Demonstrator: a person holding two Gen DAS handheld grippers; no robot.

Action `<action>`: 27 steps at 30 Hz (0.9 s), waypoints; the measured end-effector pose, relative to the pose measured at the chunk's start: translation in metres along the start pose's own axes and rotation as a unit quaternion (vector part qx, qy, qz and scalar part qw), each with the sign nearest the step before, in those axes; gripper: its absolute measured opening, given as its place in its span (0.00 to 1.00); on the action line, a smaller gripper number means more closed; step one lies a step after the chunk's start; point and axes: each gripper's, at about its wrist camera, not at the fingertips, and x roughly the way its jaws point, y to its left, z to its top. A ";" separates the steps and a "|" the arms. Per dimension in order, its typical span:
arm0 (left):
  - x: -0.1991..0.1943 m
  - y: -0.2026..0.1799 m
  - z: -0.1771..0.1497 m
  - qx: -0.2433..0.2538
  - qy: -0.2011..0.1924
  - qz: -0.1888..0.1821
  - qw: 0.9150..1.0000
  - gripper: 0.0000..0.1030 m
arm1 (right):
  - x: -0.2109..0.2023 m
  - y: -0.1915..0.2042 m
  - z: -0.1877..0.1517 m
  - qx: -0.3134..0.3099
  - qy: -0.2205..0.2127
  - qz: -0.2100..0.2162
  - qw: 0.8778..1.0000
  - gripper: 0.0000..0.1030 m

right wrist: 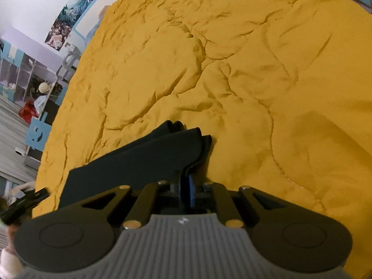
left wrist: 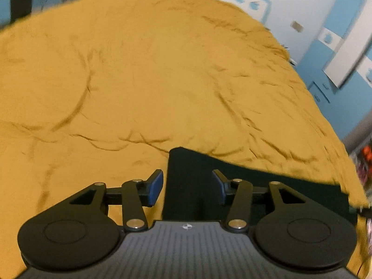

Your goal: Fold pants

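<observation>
The dark pants (left wrist: 195,181) lie folded on a mustard-yellow bedspread (left wrist: 151,81). In the left wrist view my left gripper (left wrist: 187,187) is open just above a corner of the pants, its blue pads on either side of the cloth edge and not touching it. In the right wrist view my right gripper (right wrist: 186,190) is shut on the folded pants (right wrist: 148,158), whose stacked layers stick out ahead and to the left of the fingers. The bedspread (right wrist: 232,69) there is creased all over.
The bed's right edge drops off near blue and white cabinets (left wrist: 337,58). In the right wrist view the bed's left edge borders a floor with shelves and toys (right wrist: 30,93). The other gripper's tip (right wrist: 25,202) shows at the lower left.
</observation>
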 end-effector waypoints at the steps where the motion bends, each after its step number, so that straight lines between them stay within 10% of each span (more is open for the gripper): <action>1: 0.014 0.003 0.004 -0.013 0.010 0.000 1.000 0.55 | 0.001 -0.001 0.001 0.004 -0.002 0.001 1.000 0.05; 5: 0.049 0.023 0.006 -0.081 0.045 -0.006 0.996 0.54 | 0.005 -0.002 0.004 0.011 -0.005 0.010 1.000 0.06; 9: 0.049 0.015 0.000 -0.057 0.036 -0.003 0.998 0.09 | 0.002 0.009 0.004 -0.015 -0.013 0.003 1.000 0.00; 18: 0.029 0.043 0.001 -0.094 0.006 -0.047 0.994 0.08 | -0.043 0.073 0.015 -0.067 -0.071 0.051 0.994 0.00; 27: -0.036 0.062 -0.006 -0.075 -0.033 -0.004 0.997 0.08 | -0.061 0.175 0.037 -0.144 -0.057 0.078 0.985 0.00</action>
